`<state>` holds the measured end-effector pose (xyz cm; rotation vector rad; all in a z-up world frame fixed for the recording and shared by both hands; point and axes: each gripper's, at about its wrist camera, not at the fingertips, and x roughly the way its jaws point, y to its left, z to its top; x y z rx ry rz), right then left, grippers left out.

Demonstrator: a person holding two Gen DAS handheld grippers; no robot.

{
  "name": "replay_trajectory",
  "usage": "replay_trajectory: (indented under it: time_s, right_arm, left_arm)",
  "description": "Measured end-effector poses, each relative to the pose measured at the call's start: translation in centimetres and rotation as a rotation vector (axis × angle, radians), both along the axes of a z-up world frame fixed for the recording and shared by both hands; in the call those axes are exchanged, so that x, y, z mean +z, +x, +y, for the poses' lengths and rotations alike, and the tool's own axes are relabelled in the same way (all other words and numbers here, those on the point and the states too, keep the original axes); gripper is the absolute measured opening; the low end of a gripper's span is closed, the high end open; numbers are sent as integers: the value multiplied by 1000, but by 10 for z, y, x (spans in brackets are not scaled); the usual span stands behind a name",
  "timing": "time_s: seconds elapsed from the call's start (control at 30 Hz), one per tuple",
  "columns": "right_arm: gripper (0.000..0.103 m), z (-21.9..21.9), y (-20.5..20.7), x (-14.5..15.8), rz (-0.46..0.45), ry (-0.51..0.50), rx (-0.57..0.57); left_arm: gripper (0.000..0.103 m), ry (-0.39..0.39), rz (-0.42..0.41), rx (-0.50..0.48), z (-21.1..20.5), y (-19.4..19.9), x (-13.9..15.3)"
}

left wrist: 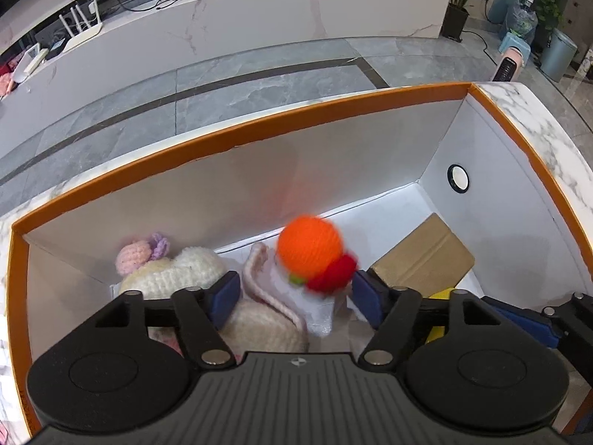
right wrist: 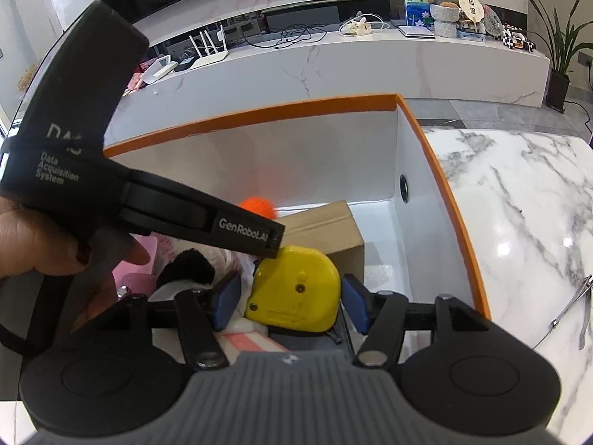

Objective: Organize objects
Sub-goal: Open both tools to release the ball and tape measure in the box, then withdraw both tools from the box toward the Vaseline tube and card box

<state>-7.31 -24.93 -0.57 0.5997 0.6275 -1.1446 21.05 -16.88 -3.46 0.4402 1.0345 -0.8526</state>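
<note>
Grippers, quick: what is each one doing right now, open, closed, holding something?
Left gripper: open over the box; the blurred orange knitted toy sits between its fingers, ungripped.
Right gripper: open around the yellow tape measure, not clamped.

Bright, even indoor light all round. Just ahead of the left claw [left wrist: 294, 296] the orange ball [left wrist: 309, 246] smears with motion blur. Right of the right claw [right wrist: 285, 302], glare spots shine on the marble desk [right wrist: 519, 222]. Fisheye bends every edge, corners go black; the box [left wrist: 241, 137] walls carry soft shadow.
</note>
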Motion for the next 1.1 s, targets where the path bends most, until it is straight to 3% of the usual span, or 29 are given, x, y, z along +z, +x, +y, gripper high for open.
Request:
replay_trajectory:
  time_s: [0.1,0.4,0.57,0.87,1.1]
  right_arm:
    - [70,4,2,5,7,-27,18]
    - [75,17,1,25,-13,-79,62]
    - [83,30,-6,43,10,-129,64]
    - [90,81,-23,73,29,-199,118]
    - [92,127,-45,70,1,-182,158]
  left_arm:
    - [89,-21,13,15,4,1,4]
    - [91,-103,-64,35,20,-14,42]
    - [91,-195,-99,76,41,-37,66]
    - [92,-370,-187,186,126,-108,115]
    - [92,-405,-169,230,198,-154,93]
